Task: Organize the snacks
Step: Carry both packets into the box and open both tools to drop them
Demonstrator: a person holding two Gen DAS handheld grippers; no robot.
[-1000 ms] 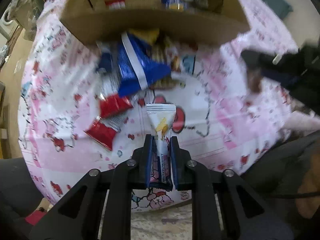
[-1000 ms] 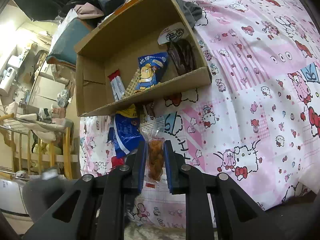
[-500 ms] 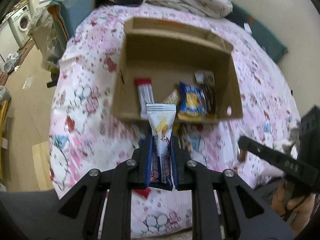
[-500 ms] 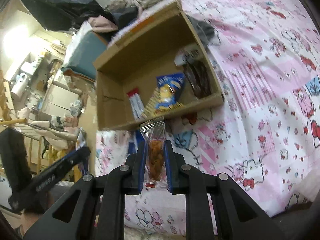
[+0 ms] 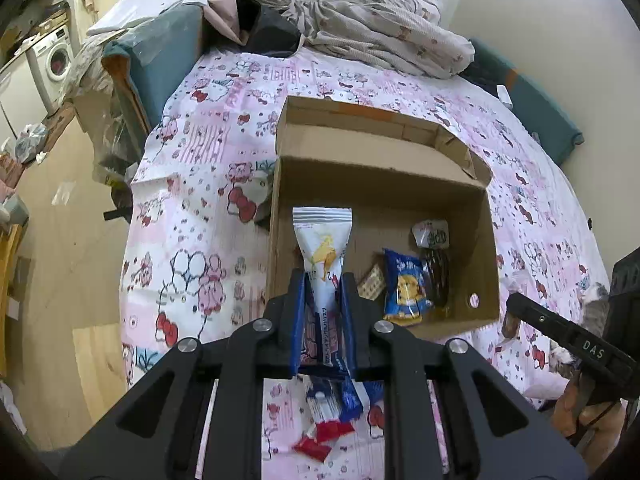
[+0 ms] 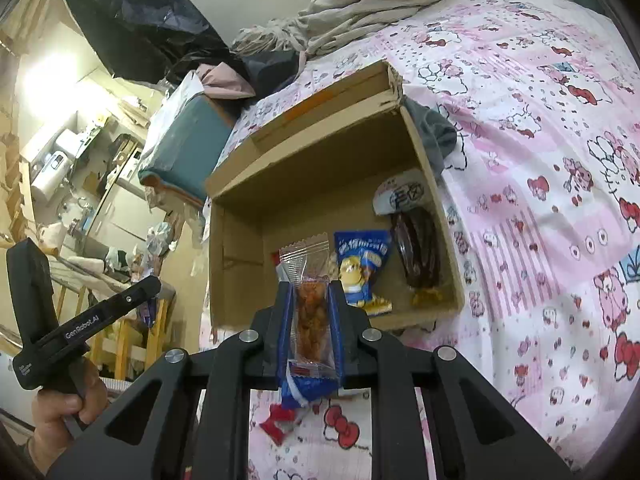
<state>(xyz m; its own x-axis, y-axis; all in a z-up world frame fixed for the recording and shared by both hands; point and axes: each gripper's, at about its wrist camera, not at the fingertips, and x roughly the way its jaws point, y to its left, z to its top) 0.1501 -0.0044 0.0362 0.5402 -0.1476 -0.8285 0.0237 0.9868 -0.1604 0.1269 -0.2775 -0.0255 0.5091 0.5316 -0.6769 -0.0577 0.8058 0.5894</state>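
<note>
Both grippers have risen since a second ago: then the box rim filled the top of my left view with loose snacks right below it, now I look down into the box (image 5: 482, 236) from above. My left gripper (image 5: 323, 284) stays clamped on the white packet (image 5: 322, 240), which stands up over the box's near left corner. My right gripper (image 6: 311, 292) keeps its narrow grip on the clear packet (image 6: 310, 308) of brown pieces, held over the near rim. Inside, the blue bag (image 5: 406, 288) and dark pack (image 5: 436, 276) crowd the right end; the left half of the floor is bare cardboard, with room to move. A few wrappers (image 5: 328, 432) lie on the pink sheet (image 5: 192, 208) below my fingers, well outside the rim. Beyond the sheet's left edge is open floor
</note>
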